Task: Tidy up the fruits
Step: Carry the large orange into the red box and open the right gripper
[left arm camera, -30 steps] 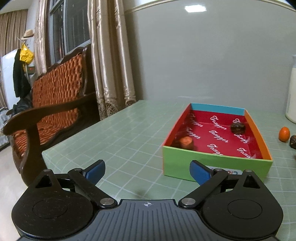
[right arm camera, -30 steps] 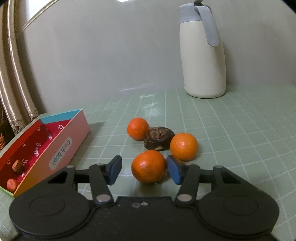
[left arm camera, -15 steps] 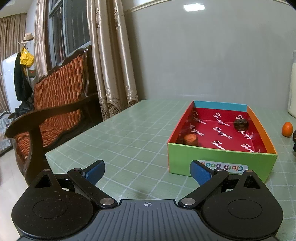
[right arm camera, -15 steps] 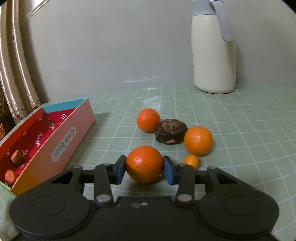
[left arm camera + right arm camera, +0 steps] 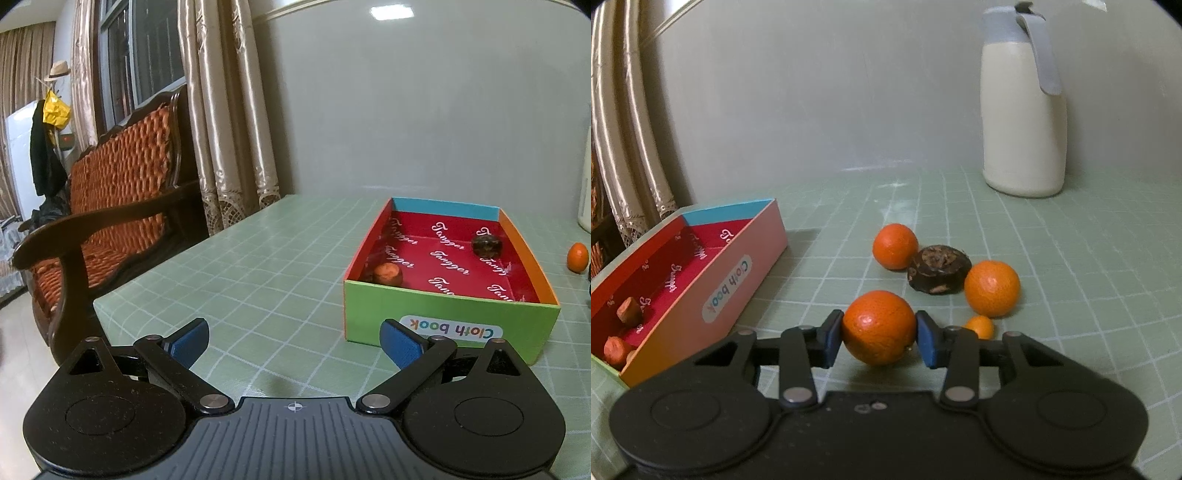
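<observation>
Your right gripper [image 5: 879, 332] pinches a round, glossy orange [image 5: 879, 326] with fine dimpled skin, 1 blue pad [image 5: 831, 338] pressed to each side of it. It sits low over the green checked tabletop [image 5: 1071, 266], just in front of the loose fruit. Behind it lie 2 more oranges, a far one [image 5: 895, 245] and a right one [image 5: 991, 288], both touching a dark, shrivelled fruit [image 5: 939, 274] between them. A much smaller orange fruit [image 5: 979, 326] sits just beside your right pad, partly hidden by it.

The open box [image 5: 738, 273], labelled "Cloth book", stands to the left of the held orange, near the tabletop's left edge. Its lining is red with white script. In the left wrist view it holds a dark round fruit [image 5: 487, 246] near the far right corner and a brownish-orange one [image 5: 386, 274] against the left wall, with most of the red floor bare.

Your left gripper [image 5: 295, 341] is spread wide with nothing between its pads, low over the tabletop's near left part, its right pad just before the box's green wall [image 5: 443, 310]. Bare tabletop lies between the box and the fruit. A cream jug [image 5: 1023, 122] stands well apart near the wall at the back edge. A wooden sofa [image 5: 110, 206] stands beyond the left edge.
</observation>
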Tool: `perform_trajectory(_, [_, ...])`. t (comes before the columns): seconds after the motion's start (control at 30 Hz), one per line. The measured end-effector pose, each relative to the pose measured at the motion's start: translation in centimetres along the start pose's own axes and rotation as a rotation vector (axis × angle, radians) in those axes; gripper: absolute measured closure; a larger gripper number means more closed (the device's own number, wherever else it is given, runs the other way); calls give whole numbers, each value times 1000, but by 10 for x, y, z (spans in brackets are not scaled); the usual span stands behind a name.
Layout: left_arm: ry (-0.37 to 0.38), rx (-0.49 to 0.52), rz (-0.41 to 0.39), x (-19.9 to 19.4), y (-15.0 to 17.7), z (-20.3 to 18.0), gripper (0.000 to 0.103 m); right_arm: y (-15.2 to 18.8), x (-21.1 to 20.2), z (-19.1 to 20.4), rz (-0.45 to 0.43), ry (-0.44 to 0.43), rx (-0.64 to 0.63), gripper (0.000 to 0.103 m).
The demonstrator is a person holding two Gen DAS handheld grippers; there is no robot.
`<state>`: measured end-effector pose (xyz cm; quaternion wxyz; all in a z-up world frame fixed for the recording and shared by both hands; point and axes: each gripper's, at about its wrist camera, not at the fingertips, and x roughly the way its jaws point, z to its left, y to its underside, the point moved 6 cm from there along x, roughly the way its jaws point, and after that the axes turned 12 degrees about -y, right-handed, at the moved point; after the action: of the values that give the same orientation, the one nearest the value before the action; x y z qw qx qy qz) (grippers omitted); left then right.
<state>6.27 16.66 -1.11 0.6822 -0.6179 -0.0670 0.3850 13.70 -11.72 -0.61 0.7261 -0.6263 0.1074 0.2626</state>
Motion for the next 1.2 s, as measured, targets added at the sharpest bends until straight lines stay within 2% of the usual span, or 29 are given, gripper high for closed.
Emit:
perform_trajectory(0.4, [-38, -10, 17, 6, 7, 21, 4, -5, -5, 30, -46, -62, -70, 62])
perform_trajectory(0.57, [-55, -17, 31, 10, 10, 29, 4, -14, -15, 52, -116, -147, -109, 62])
perform_trajectory(0.7, [-65, -19, 33, 10, 13, 35, 4, -16, -16, 73, -135, -226, -134, 62])
perform_trajectory(1.07, [-92, -33, 47, 16, 18, 52, 4, -4, -2, 134, -97, -360, -266, 62])
perform_trajectory(1.2, [-99, -37, 52, 18, 20, 57, 4, 2, 1, 147, -74, -377, -298, 62])
